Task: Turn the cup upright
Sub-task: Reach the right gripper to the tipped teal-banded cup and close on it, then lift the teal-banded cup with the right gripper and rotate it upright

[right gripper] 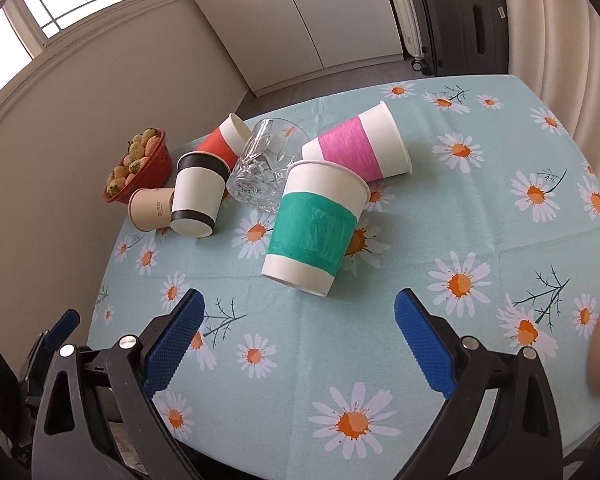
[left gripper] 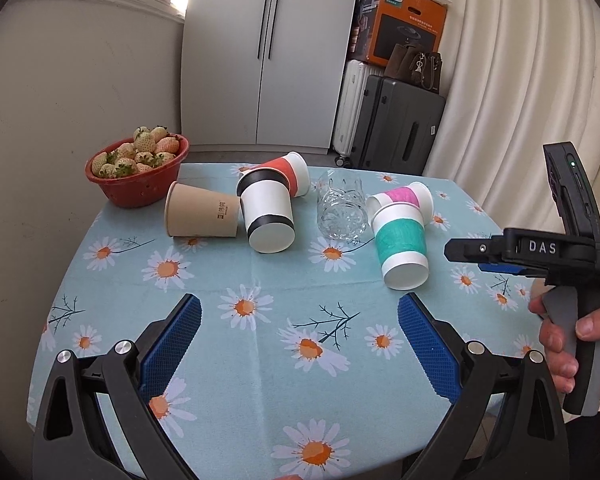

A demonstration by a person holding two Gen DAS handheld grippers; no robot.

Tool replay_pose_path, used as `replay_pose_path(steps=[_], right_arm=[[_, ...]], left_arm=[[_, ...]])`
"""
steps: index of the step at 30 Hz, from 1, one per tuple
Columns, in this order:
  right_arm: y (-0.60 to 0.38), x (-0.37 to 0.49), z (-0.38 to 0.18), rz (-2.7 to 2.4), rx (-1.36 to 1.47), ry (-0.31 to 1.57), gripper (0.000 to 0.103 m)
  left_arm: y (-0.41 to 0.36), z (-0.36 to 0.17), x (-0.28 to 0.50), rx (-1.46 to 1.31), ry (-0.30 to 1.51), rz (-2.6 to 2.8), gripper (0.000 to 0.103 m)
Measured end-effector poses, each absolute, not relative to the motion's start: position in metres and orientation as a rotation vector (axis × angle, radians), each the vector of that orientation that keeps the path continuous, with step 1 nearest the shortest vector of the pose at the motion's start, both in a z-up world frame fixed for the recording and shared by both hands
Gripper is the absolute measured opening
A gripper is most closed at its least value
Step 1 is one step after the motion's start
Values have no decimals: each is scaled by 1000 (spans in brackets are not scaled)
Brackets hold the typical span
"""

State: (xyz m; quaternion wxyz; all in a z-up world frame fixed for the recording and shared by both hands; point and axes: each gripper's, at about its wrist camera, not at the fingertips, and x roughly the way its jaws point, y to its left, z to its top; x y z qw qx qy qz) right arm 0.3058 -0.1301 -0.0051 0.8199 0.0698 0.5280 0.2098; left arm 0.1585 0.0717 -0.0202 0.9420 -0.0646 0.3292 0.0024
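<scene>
Several cups lie tipped over in a cluster on the daisy tablecloth. The green-banded cup (left gripper: 401, 245) (right gripper: 314, 229) lies nearest, base toward me, resting against the pink-banded cup (left gripper: 405, 196) (right gripper: 358, 149). A clear glass (left gripper: 341, 209) (right gripper: 266, 166) lies beside them. A black-banded cup (left gripper: 267, 213) (right gripper: 198, 196), an orange-banded cup (left gripper: 288, 171) (right gripper: 224, 139) and a brown cup (left gripper: 201, 211) (right gripper: 151, 209) lie further left. My left gripper (left gripper: 299, 318) is open and empty above the cloth. My right gripper (right gripper: 299, 316) (left gripper: 466, 250) is open and empty, just short of the green cup.
A red bowl of pale strawberries (left gripper: 138, 168) (right gripper: 140, 166) sits at the table's far left corner by the wall. Beyond the table stand a white cupboard (left gripper: 268, 52), suitcases (left gripper: 396, 120) and a curtain (left gripper: 520, 80). The table edge (right gripper: 540, 88) curves off at the right.
</scene>
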Motion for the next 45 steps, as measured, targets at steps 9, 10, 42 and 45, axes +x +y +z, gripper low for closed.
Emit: replay_pose_path(steps=[9,10,42,45], right_arm=[[-129,385,-47,385,327,1312,82],[-130,390,-49,386,339,1324,82],[-111,317,-16,551,175,1433,67],[-110,307,-17,561,156,1433,67]], left_arm=[[74,-29,177,-144,695,-26,96],[73,-30,178,-144,697,-30,96],[63,3,134,-277,671,-36,96],[59,6,127,-284,670,-41,96]])
